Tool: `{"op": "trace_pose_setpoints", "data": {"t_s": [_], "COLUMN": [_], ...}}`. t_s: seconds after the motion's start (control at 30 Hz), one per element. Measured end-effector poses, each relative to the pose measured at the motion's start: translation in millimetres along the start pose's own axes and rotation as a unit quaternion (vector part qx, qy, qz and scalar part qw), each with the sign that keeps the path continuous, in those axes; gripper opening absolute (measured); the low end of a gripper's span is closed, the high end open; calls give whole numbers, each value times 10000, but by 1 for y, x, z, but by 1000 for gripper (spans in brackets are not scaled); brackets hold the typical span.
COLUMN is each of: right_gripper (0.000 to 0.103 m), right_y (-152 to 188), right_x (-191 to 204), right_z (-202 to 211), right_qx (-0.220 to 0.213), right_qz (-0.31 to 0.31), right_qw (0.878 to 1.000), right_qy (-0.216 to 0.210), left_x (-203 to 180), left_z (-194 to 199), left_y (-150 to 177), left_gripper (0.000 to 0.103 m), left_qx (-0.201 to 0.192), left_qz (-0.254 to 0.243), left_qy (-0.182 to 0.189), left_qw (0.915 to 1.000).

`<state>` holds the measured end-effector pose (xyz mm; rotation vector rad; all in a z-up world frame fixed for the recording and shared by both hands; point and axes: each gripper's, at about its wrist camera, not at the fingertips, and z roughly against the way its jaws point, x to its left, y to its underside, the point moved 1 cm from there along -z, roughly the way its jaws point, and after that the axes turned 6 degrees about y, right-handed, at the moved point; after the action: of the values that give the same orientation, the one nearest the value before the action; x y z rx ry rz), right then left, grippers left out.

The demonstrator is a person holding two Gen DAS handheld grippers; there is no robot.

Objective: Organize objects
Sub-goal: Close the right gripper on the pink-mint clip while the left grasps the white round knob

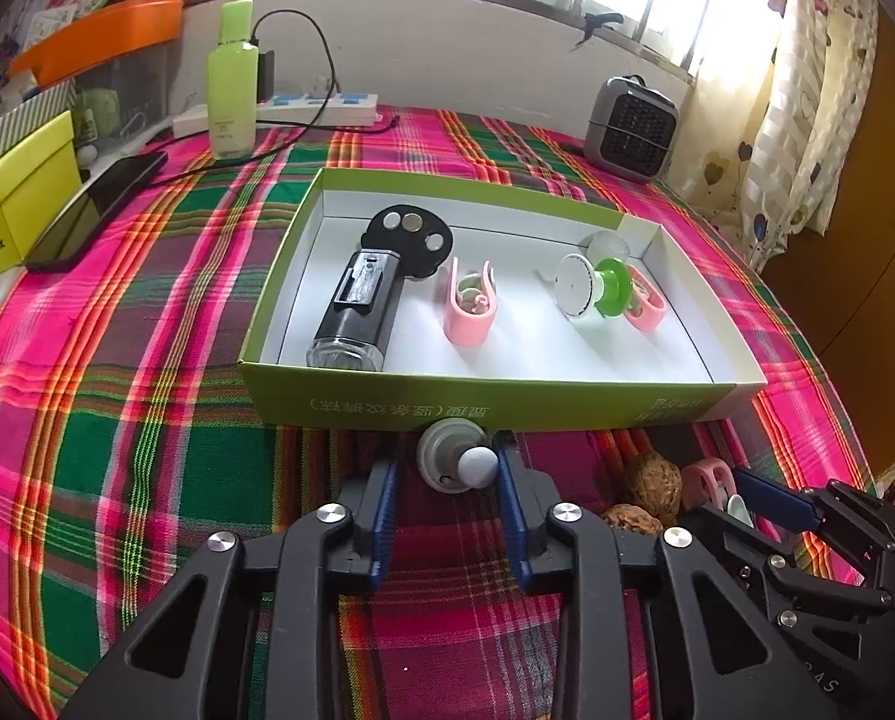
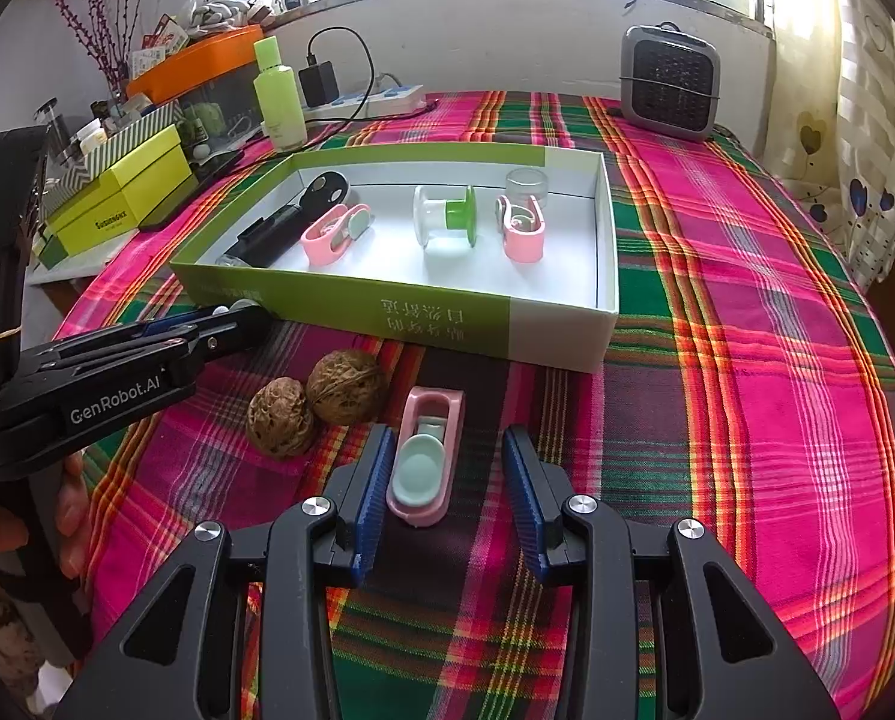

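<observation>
A green and white box stands open in the middle of the left wrist view, on a table with a pink and green plaid cloth. Inside the box, from left to right, lie a black cylinder device, a pink clip, a white and green spool and a second pink clip just behind the spool. A small clear jar stands at the far wall of the box.

At the lower centre of this view, the left gripper has its two blue fingers close on both sides of a small grey knob piece, which sits on the cloth just before the near wall of the box. The right-side finger touches its round white end; if the other one presses on it, I cannot tell.

In the right wrist view, the right gripper is at the lower centre, with its jaws partly open. A third pink clip with a pale green pad lies on the cloth between the fingers, near the left-side finger, and the right-side finger is clearly apart from it. Two walnuts lie side by side to the left of this clip, touching each other. A hand shows at the lower left edge, holding the other gripper.
</observation>
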<state>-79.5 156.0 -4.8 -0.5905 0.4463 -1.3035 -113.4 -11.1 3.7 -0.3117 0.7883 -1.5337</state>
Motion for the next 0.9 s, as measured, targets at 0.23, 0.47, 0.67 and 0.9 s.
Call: {"op": "trace_pose_setpoints", "data": {"t_s": [0.23, 0.47, 0.67, 0.9], "right_gripper": [38, 29, 21, 18], "right_y": [0, 1, 0, 1], "right_x": [0, 0, 0, 1], "right_z": [0, 1, 1, 1], "right_qx": [0, -7, -3, -23], "right_qz": [12, 27, 31, 36], "right_qw": [10000, 10000, 10000, 10000], "right_qy": [16, 33, 6, -5], "left_x": [1, 2, 2, 3], "left_z": [0, 2, 4, 5], "left_y": [-1, 0, 1, 3], "left_gripper": [24, 23, 23, 23], "left_qx": [-18, -76, -93, -101], "left_qz": [12, 56, 58, 51], "left_qy": [7, 1, 0, 12], "left_qw": [10000, 10000, 9999, 9999]}}
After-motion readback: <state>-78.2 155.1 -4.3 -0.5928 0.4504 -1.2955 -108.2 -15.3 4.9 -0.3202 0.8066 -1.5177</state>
